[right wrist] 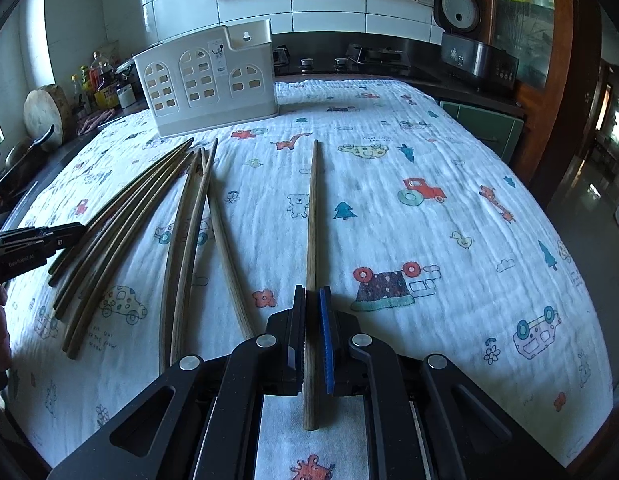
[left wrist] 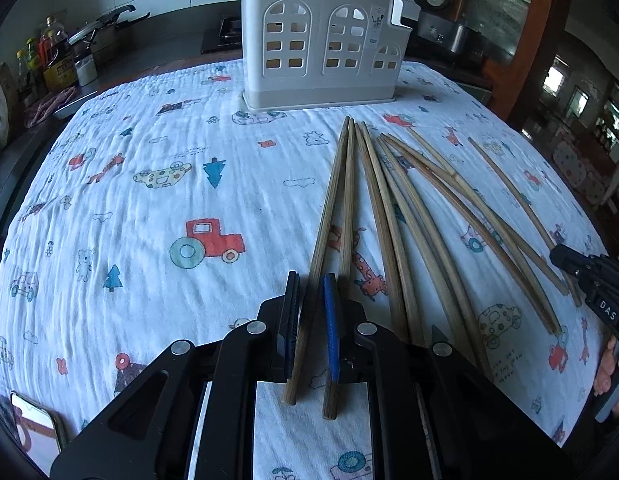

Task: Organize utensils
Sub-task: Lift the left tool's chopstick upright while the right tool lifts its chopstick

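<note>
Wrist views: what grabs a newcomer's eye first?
The fan of wooden chopsticks spread across the cartoon-print cloth on the near right. Each gripper is already shut on one: the left gripper on the leftmost chopstick, the right gripper on a single chopstick lying apart from the fan. Behind them, at the cloth's far edge, stands a white utensil holder with window-shaped cutouts.

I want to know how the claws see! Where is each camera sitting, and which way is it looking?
Left wrist view: sits on the left claw, looking down along it over the printed cloth toward the white utensil holder; its claw grips a chopstick pair.
Right wrist view: sits on the right claw, looking the same way; its claw grips a single chopstick.
Both share the holder, the loose chopsticks, and each shows the other claw.
</note>
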`<state>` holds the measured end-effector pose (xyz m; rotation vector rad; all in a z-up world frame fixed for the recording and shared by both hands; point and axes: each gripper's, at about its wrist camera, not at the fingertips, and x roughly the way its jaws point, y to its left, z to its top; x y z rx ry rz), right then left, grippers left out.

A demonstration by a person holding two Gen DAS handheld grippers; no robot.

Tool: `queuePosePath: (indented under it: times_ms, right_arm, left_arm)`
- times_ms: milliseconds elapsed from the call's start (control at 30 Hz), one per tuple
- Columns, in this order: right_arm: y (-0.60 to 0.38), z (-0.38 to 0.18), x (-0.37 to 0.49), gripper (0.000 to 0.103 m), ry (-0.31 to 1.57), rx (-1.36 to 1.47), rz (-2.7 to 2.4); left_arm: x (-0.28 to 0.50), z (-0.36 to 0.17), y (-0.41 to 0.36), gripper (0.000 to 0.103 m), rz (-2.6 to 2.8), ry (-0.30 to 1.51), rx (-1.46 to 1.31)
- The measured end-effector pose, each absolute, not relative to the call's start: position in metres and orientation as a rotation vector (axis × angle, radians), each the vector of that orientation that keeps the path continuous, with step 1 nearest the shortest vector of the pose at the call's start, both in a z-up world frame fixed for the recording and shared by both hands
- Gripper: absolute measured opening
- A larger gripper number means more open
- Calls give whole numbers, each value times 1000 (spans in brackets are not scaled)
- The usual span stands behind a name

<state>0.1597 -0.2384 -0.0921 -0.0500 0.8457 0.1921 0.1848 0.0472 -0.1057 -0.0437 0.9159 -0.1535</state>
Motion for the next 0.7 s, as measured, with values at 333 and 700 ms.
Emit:
queuePosePath:
  times_ms: [333,700]
  right_arm:
    - [-243,-70,152,7,789,-32,209]
    - [-236,14,153,7,590,-87,289]
  left_arm:
    - [169,-72,43,5,-170,820,-90]
    - [146,23,52,5,-240,626,-113]
